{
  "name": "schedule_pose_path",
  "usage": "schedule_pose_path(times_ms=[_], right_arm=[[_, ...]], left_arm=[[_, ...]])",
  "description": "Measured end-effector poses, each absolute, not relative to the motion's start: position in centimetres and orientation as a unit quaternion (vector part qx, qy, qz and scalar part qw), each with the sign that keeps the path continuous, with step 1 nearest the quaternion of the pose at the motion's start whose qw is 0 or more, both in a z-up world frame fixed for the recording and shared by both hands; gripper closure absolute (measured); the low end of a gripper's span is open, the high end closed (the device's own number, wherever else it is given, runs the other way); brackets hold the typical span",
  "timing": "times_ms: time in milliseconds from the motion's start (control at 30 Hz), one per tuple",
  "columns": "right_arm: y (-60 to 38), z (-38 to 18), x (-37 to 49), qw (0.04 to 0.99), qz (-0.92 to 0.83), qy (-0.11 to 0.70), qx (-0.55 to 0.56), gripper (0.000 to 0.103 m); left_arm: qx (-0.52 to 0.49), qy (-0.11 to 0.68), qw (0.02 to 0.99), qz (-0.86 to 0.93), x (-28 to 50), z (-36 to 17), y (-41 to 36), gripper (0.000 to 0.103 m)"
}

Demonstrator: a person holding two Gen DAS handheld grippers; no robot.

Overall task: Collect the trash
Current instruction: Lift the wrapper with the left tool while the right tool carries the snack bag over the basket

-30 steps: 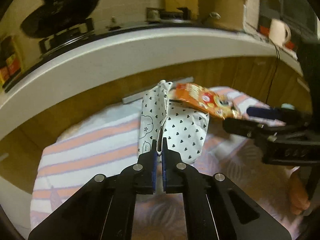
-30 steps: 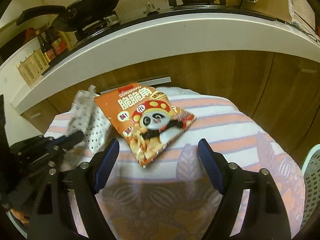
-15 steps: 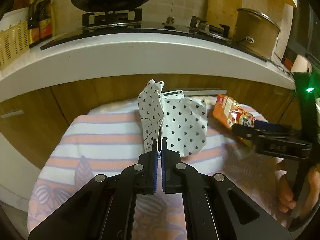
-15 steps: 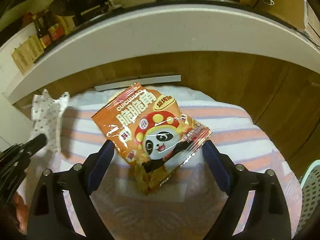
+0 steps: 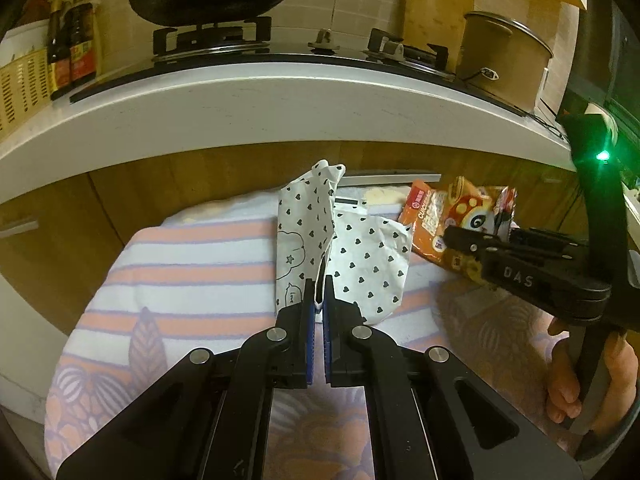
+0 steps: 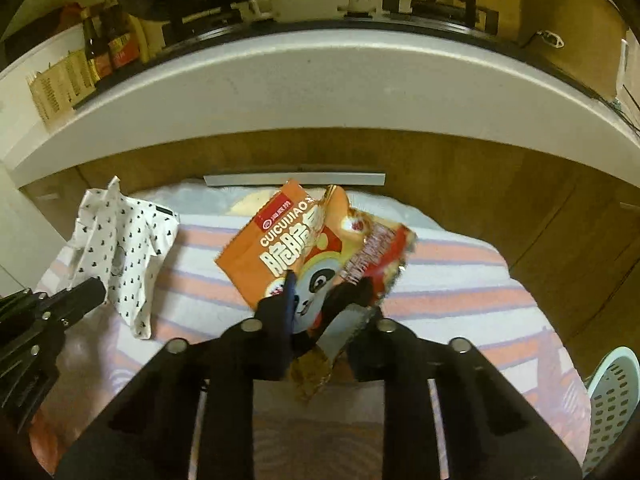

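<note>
Here, in the left wrist view, the left tongs [image 5: 319, 294] pinch the heart-print bag [image 5: 344, 248] at frame centre, its long axis upright over the striped cloth [image 5: 192, 256]. In the right wrist view, the right tongs [image 6: 326, 286] clamp the orange snack packet [image 6: 288, 244], which slants toward upper left, at centre.

The black two-finger left gripper [image 5: 319, 294] is pinched nearly closed, fingers pointing toward 12 o'clock. The black two-finger right gripper [image 6: 326, 292] is clamped too. A bare hand [image 5: 588, 376] grips its handle at 4 o'clock.
</note>
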State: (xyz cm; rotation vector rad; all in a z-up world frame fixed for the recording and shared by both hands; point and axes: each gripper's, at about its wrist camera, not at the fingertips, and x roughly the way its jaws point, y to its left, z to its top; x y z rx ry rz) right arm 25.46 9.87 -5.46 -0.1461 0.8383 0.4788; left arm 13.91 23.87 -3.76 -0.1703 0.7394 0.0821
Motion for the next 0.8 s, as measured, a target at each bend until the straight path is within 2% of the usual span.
schedule_pose_path(times_ms=[100,367,800], right_arm=[[9.3,-4.9,24.9,0.887,0.234,0.392,-0.064,0.092],[6.0,-1.6,22.8,0.902,0.227,0.364,-0.05,0.093],[-5.3,3.9,18.9,0.936,0.161,0.313,-0.027,0.093]], left_arm=[[-0.083,0.36,0.929,0.038,13.9,-3.6,23.6,0.102],[-0.071,0.345,0.936,0.015,13.5,-1.6,21.4,0.102],[-0.042,0.31,0.948,-0.062,12.3,2.9,11.5,0.102]])
